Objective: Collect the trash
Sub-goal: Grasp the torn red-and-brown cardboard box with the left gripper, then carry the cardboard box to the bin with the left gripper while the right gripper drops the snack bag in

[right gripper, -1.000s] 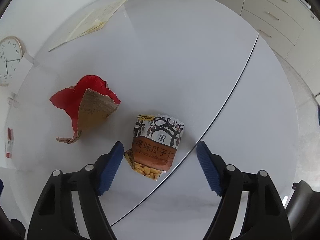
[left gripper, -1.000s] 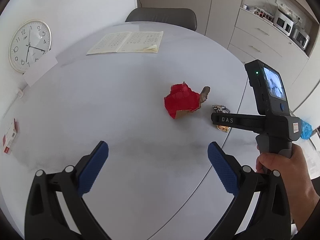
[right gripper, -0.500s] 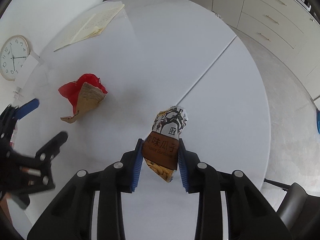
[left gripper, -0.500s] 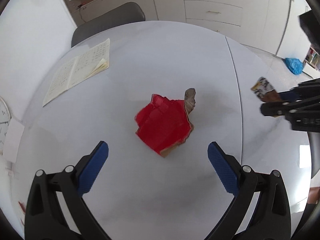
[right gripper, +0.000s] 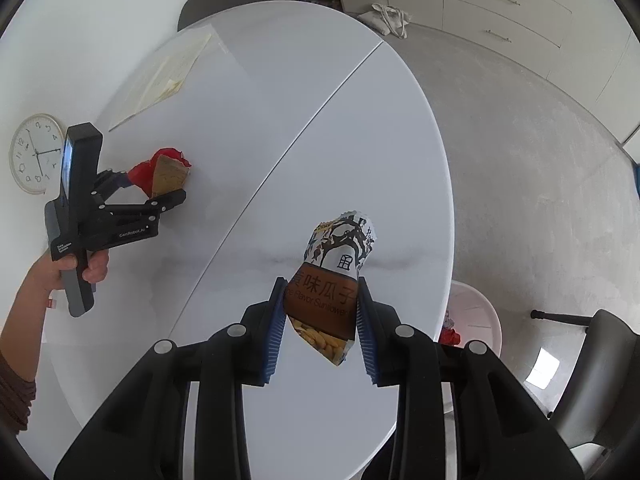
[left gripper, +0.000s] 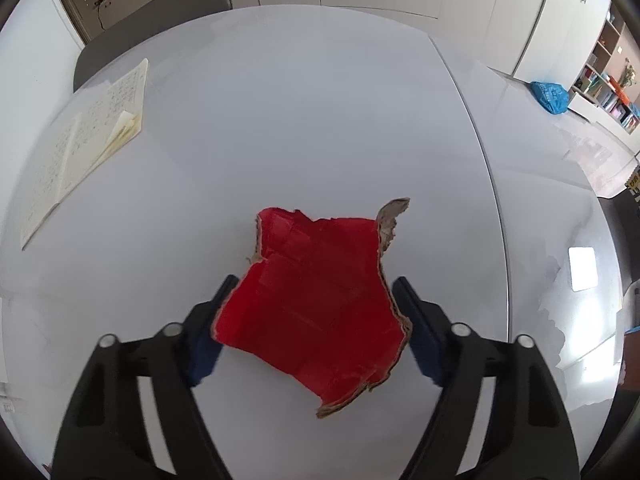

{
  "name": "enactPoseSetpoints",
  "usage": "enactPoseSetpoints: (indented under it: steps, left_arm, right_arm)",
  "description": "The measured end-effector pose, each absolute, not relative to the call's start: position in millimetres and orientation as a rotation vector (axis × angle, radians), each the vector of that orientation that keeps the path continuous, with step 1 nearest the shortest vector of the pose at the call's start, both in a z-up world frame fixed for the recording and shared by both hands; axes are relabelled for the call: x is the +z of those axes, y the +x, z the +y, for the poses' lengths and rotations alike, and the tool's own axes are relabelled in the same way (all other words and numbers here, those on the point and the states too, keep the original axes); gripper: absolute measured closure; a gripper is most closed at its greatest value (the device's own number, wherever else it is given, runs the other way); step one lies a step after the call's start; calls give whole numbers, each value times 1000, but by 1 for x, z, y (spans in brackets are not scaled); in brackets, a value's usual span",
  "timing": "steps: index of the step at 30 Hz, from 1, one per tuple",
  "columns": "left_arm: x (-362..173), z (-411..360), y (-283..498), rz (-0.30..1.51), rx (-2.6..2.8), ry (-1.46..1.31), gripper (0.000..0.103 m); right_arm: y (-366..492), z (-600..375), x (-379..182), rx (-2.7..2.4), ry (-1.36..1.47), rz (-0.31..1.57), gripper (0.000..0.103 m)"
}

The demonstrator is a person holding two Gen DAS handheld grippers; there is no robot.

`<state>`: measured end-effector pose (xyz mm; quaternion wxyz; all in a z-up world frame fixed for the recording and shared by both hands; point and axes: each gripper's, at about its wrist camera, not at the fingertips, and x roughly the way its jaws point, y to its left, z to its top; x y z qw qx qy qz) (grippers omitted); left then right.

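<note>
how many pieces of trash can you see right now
2. The red torn cardboard lies on the white table between the left tongs. The sunflower seed packet is pinched in the right tongs. More may sit in the white bin below.

Bright, even daylight fills both views. The glossy white round bench [left gripper: 320,120] mirrors a bright window patch. Fisheye edges bend and darken.

Round white table [left gripper: 304,112] ahead | grey chair [left gripper: 160,8] beyond its far edge | cream cabinets [right gripper: 520,4] right, grey floor [right gripper: 520,160] below | wall clock [right gripper: 36,154] left
</note>
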<state>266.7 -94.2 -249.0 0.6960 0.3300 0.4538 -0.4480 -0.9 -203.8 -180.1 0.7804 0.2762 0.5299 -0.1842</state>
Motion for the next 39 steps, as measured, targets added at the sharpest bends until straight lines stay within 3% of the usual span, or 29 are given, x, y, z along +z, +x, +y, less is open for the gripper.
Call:
enactPoseSetpoints:
  steps: [6, 15, 29, 39]
  left_arm:
    - [-242, -88, 263, 1009, -975, 674, 53]
    - [-202, -59, 221, 994, -908, 544, 53]
    - [-140, -13, 95, 1011, -820, 322, 53]
    - [-147, -31, -5, 1122, -758, 235, 53]
  right_arm:
    - [-20, -201, -168, -398, 592, 1134, 69]
    - [-44, -197, -156, -357, 617, 1108, 69]
    - [-100, -191, -135, -311, 537, 1057, 67]
    - [-141, -239, -237, -254, 471, 1256, 66]
